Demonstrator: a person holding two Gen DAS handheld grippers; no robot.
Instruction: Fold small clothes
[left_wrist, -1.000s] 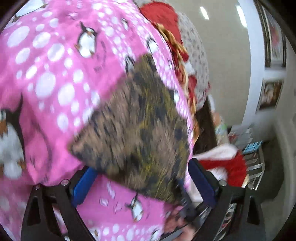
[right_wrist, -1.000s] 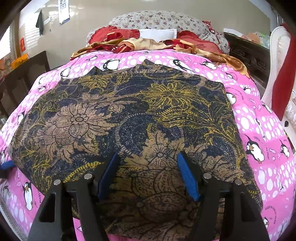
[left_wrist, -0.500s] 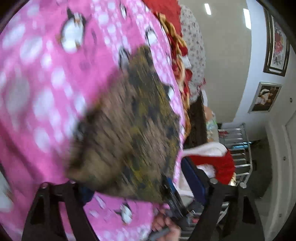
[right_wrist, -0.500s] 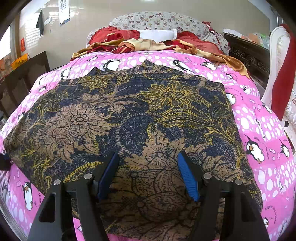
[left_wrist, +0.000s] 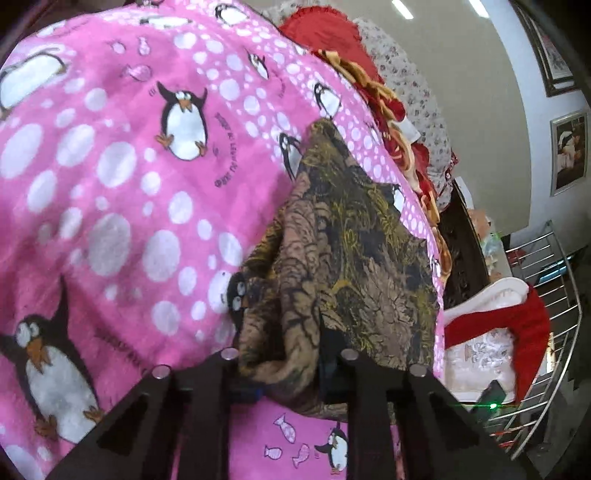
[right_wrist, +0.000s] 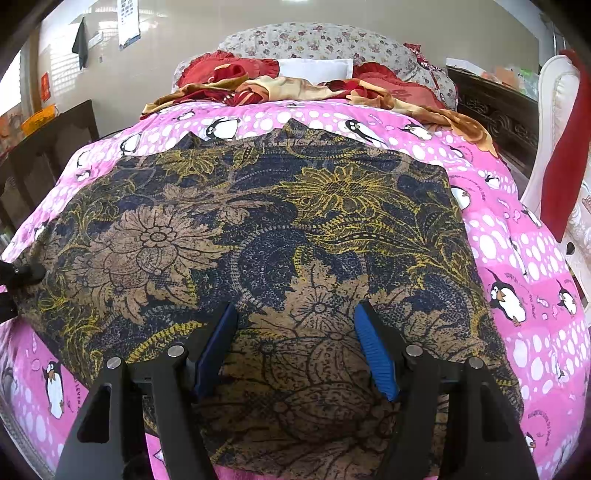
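Note:
A dark floral cloth (right_wrist: 258, 236) in navy, brown and yellow lies spread flat on the pink penguin blanket (right_wrist: 517, 236). My right gripper (right_wrist: 295, 343) is open, its blue pads hovering over the cloth's near middle. My left gripper (left_wrist: 291, 369) is shut on the cloth's (left_wrist: 354, 258) left edge, which bunches up between the jaws. The left gripper also shows at the far left of the right wrist view (right_wrist: 14, 280), at the cloth's left edge.
Red and gold bedding (right_wrist: 295, 85) and a floral pillow (right_wrist: 325, 40) lie at the bed's head. A dark carved cabinet (right_wrist: 491, 107) and a white chair with a red cloth (right_wrist: 561, 147) stand on the right. A metal rack (left_wrist: 543, 302) stands past the bed.
My left gripper has closed on the cloth's left edge and gathered it into a bunch. The right gripper has stayed open and still.

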